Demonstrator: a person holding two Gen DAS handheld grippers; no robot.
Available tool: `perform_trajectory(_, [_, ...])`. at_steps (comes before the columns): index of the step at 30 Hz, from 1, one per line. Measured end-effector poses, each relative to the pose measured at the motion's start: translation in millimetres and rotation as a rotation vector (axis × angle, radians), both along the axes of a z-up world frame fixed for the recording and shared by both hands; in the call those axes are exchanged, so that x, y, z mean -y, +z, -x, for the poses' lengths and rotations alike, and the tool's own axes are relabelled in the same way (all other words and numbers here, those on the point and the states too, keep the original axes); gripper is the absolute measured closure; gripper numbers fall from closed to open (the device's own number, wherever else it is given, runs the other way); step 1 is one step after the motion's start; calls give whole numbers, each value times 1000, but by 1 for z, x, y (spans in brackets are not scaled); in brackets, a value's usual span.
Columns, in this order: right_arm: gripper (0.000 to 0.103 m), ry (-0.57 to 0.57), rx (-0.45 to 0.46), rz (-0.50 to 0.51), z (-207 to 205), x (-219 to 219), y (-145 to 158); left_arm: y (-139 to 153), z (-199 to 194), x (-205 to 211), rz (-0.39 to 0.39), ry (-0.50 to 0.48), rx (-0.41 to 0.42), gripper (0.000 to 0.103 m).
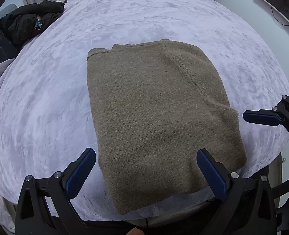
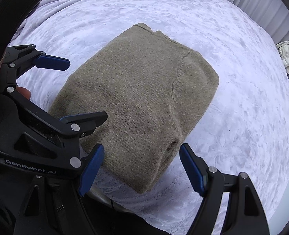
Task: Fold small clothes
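Left wrist view: left tool (image 1: 146, 168) spread, tilted steeply down over folded sweater (image 1: 154, 113); right tool (image 2: 141, 168) likewise.

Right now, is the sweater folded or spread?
Folded: the sweater lies as a compact rectangle on the blanket, layered edges showing, no sleeves out.

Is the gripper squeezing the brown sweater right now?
No. Both the left gripper and the right gripper hang open above the folded brown sweater, pinching nothing.

Bare blanket (image 1: 164, 19) around sweater (image 1: 154, 107)
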State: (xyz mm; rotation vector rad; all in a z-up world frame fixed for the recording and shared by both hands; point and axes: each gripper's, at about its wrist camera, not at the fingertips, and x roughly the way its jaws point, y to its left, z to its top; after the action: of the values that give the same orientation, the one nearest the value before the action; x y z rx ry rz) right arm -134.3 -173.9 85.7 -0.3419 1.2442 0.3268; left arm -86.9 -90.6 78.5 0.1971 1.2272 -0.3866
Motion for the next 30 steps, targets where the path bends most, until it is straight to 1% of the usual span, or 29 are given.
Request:
perform_trajectory(9, [21, 3, -1, -1, -2, 2, 0, -3, -2, -1, 10, 3, -18, 0])
perform_trajectory(18, [21, 4, 1, 1, -1, 3, 0, -4, -2, -1, -1, 5, -16, 0])
perform_trajectory(23, [21, 19, 1, 32, -1, 3, -1, -6, -1, -1, 6, 11, -29, 0])
perform_trajectory(30, [21, 17, 9, 30, -1, 10, 0, -5, -1, 0, -4, 17, -34, 0])
